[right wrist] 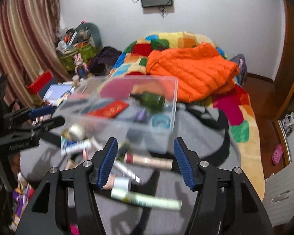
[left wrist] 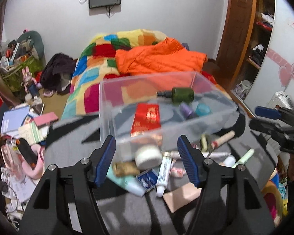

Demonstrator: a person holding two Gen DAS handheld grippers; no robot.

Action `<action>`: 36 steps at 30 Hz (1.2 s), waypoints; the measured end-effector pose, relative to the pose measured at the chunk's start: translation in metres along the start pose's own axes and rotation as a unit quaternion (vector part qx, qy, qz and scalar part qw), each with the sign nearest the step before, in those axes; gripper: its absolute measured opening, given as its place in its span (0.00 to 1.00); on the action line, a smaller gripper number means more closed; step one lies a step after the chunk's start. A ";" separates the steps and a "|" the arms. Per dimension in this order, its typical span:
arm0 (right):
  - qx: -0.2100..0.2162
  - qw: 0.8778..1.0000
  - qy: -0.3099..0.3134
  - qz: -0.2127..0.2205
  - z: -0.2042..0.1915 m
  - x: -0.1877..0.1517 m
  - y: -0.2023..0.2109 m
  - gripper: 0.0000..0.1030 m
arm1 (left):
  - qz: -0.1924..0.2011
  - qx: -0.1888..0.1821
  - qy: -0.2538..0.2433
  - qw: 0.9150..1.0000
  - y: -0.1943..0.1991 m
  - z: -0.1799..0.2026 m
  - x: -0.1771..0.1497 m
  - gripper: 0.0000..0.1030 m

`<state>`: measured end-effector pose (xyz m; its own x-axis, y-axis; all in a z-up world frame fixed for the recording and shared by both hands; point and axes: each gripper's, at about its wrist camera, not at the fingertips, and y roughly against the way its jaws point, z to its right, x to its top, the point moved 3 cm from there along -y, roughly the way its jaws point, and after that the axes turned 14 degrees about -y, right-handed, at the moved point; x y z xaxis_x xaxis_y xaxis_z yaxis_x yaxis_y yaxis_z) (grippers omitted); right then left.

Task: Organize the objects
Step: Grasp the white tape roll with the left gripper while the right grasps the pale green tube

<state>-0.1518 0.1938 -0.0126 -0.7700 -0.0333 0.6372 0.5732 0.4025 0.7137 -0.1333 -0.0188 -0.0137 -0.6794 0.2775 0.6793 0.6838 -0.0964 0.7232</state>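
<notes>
Clear plastic forms the storage box [left wrist: 166,105] that stands on the grey surface [left wrist: 72,148] just beyond a loose heap of toiletries, and it already holds a red carton [left wrist: 146,120], a green bottle [left wrist: 179,95] and a few small containers. Between the box and the two grippers lies what is, by my reading, left to sort. The left gripper [left wrist: 147,160] hangs with its jaws apart and nothing between the pads; straight ahead of it, just past the fingertips, sit a white round jar [left wrist: 149,156] and a white tube [left wrist: 163,173] whose long axis runs roughly toward and away from the camera. The right gripper [right wrist: 145,161] is likewise apart and empty, and directly between its fingertips, lower down on the surface, lies a beige cylindrical tube [right wrist: 149,161] with its long axis running crosswise, left to right; a pale green tube [right wrist: 147,198] lies nearer still, also crosswise. The beige tube looks the easier pick for the right hand, though its crosswise lie means the jaws would likely need turning to close across its width.
</notes>
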 end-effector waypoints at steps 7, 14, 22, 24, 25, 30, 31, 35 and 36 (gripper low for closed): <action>0.000 0.998 0.009 -0.054 0.016 -0.053 -0.010 0.61 | -0.037 -0.005 0.024 0.999 -0.020 0.006 -0.029 0.63; -0.032 0.995 0.067 -0.071 0.016 -0.070 -0.026 0.69 | -0.051 0.011 0.024 0.998 -0.036 0.006 -0.030 0.63; -0.035 0.983 0.152 -0.099 0.005 -0.070 -0.042 0.67 | -0.041 0.015 0.021 0.999 -0.046 0.010 -0.021 0.59; -0.020 0.982 0.151 -0.112 0.005 -0.070 -0.040 0.56 | -0.042 0.014 0.019 0.999 -0.049 0.012 -0.021 0.52; -0.014 0.982 0.148 -0.116 0.006 -0.070 -0.040 0.49 | -0.044 0.011 0.019 0.999 -0.050 0.012 -0.021 0.47; -0.009 0.981 0.145 -0.127 0.008 -0.072 -0.033 0.26 | -0.042 0.004 0.033 0.999 -0.051 0.008 -0.026 0.38; -0.010 0.981 0.148 -0.128 0.008 -0.074 -0.031 0.23 | -0.039 0.003 0.037 0.999 -0.049 0.007 -0.028 0.38; -0.021 0.980 0.153 -0.128 0.011 -0.082 -0.021 0.15 | -0.028 0.002 0.046 0.999 -0.039 0.004 -0.031 0.38; -0.024 0.981 0.148 -0.126 0.014 -0.083 -0.019 0.14 | -0.026 0.004 0.047 0.999 -0.036 0.003 -0.032 0.38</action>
<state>-0.1027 0.2014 -0.0827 -0.7781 -0.3936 0.4895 0.3925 0.3039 0.8681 -0.1352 -0.0211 -0.0613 -0.7361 0.1911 0.6493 0.6483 -0.0767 0.7575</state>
